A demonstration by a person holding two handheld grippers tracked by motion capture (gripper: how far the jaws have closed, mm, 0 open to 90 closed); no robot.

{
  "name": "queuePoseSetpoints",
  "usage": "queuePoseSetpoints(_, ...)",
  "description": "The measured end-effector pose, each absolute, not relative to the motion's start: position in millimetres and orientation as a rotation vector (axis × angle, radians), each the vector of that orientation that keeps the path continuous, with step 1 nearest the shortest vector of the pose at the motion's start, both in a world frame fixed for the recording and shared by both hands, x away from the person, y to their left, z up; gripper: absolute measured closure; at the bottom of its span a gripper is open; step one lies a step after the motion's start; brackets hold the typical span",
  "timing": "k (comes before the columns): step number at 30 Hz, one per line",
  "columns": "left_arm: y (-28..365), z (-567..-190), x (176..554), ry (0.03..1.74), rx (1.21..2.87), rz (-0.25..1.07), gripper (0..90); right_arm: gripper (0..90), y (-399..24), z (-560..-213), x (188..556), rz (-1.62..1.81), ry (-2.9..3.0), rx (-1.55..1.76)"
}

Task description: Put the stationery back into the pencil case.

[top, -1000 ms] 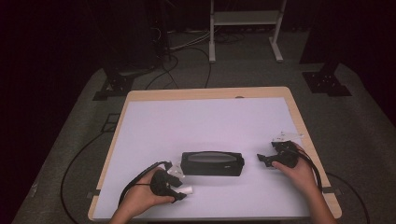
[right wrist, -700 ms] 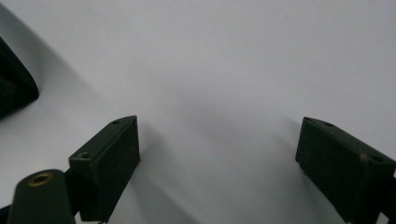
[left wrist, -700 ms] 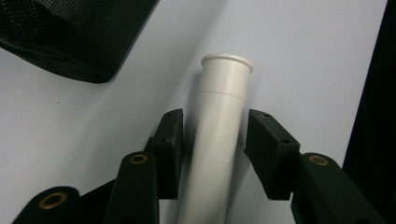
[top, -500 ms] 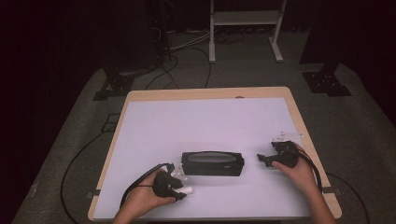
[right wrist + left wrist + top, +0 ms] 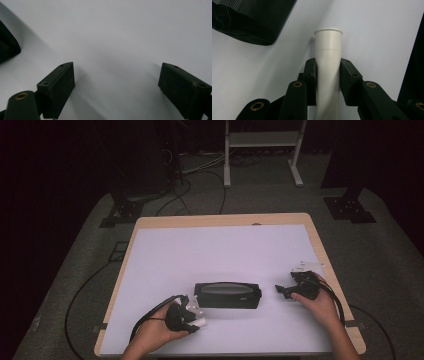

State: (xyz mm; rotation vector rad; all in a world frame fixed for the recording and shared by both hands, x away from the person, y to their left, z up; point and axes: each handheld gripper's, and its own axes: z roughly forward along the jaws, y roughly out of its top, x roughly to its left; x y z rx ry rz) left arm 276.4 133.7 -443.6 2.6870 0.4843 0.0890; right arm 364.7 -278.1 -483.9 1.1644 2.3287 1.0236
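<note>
White tube (image 5: 328,65), flared rim forward, lies on the white table (image 5: 210,255) near its front-left, just beside the black mesh case (image 5: 227,295). Left gripper (image 5: 328,75) jaws, just closing, now clamp the tube; no legible markings. Right gripper (image 5: 117,85) jaws spread wide, nothing between them.

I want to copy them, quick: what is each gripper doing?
Left gripper: shut on the white tube.
Right gripper: open, holding nothing.

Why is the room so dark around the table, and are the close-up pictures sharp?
High view: light falls on the white table top alone, the floor around stays dim. Left gripper view: the white plastic tube is sharp at its rim, soft near the lens. Right gripper view: soft shadows under blurred jaws.
</note>
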Motion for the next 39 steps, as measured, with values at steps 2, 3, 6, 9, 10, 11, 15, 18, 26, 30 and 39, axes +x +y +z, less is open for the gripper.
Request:
queuePoseSetpoints(2,134,-444,277,0.491,2.680,0.082,68.9,12.5,-278,-484,365,1.025,2.328,1.164)
queuePoseSetpoints(3,135,-443,278,0.496,2.677,0.070,69.0,12.4,-278,-484,365,1.024,2.329,1.164)
queuePoseSetpoints(6,136,-443,279,0.514,2.661,0.049,69.0,12.5,-278,-484,365,1.025,2.328,1.164)
queuePoseSetpoints(9,138,-442,279,0.519,2.650,0.029,69.0,12.5,-278,-484,365,1.025,2.328,1.165)
queuePoseSetpoints(10,139,-442,279,0.522,2.646,0.026,69.0,12.5,-278,-484,365,1.025,2.328,1.165)
queuePoseSetpoints(11,140,-441,279,0.516,2.645,0.028,69.0,12.5,-278,-484,365,1.025,2.329,1.164)
queuePoseSetpoints(15,143,-438,279,0.526,2.624,0.029,69.1,12.5,-278,-484,365,1.025,2.328,1.164)
queuePoseSetpoints(18,145,-435,280,0.531,2.608,0.032,69.1,12.4,-278,-484,365,1.025,2.328,1.164)
queuePoseSetpoints(26,150,-425,278,0.536,2.554,0.036,69.1,12.5,-278,-484,365,1.025,2.328,1.165)
queuePoseSetpoints(30,151,-420,278,0.540,2.524,0.039,69.1,12.5,-278,-484,365,1.025,2.328,1.165)
queuePoseSetpoints(39,151,-401,282,0.524,2.471,0.067,69.1,12.5,-278,-484,365,1.025,2.328,1.165)
